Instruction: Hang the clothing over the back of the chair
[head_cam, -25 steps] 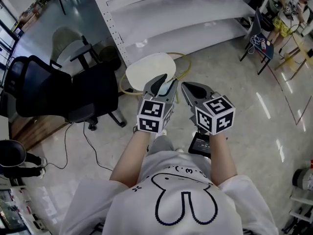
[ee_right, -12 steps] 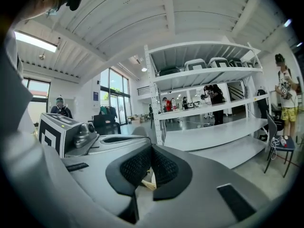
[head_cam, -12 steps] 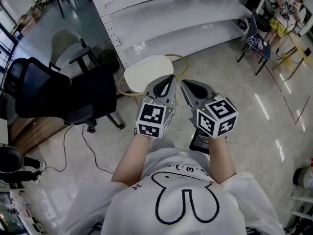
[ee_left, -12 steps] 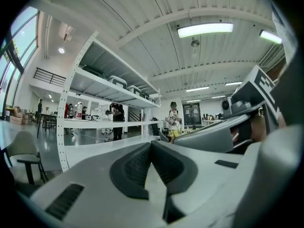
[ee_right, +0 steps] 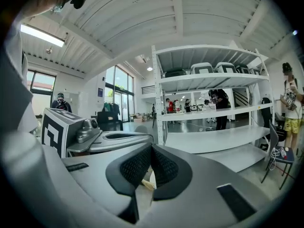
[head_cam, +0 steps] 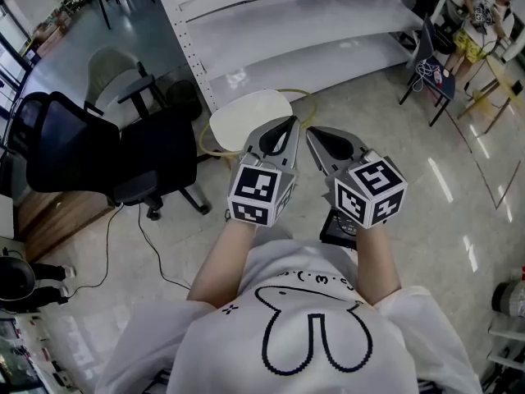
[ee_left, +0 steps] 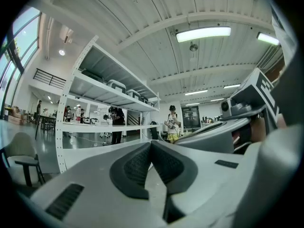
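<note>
A black mesh office chair (head_cam: 90, 158) stands on the floor to the left in the head view. I cannot pick out any loose garment in these views. My left gripper (head_cam: 291, 123) and right gripper (head_cam: 312, 132) are held side by side at chest height, pointing out level over a white round stool (head_cam: 246, 117). In the left gripper view the left gripper (ee_left: 151, 144) has its ribbed pads (ee_left: 137, 165) pressed together on nothing. The right gripper (ee_right: 151, 148) also stands shut and empty. Each gripper shows in the other's view.
White metal shelving (head_cam: 312, 23) runs across the back. A pale chair (head_cam: 115, 72) stands behind the black one. A dark chair (head_cam: 435, 64) and a seated person are at the far right. A cable (head_cam: 139, 236) trails on the floor; a black device (head_cam: 336, 228) lies below my hands.
The left gripper's jaws, spread apart a second ago, have closed on nothing. Both grippers have risen a little.
</note>
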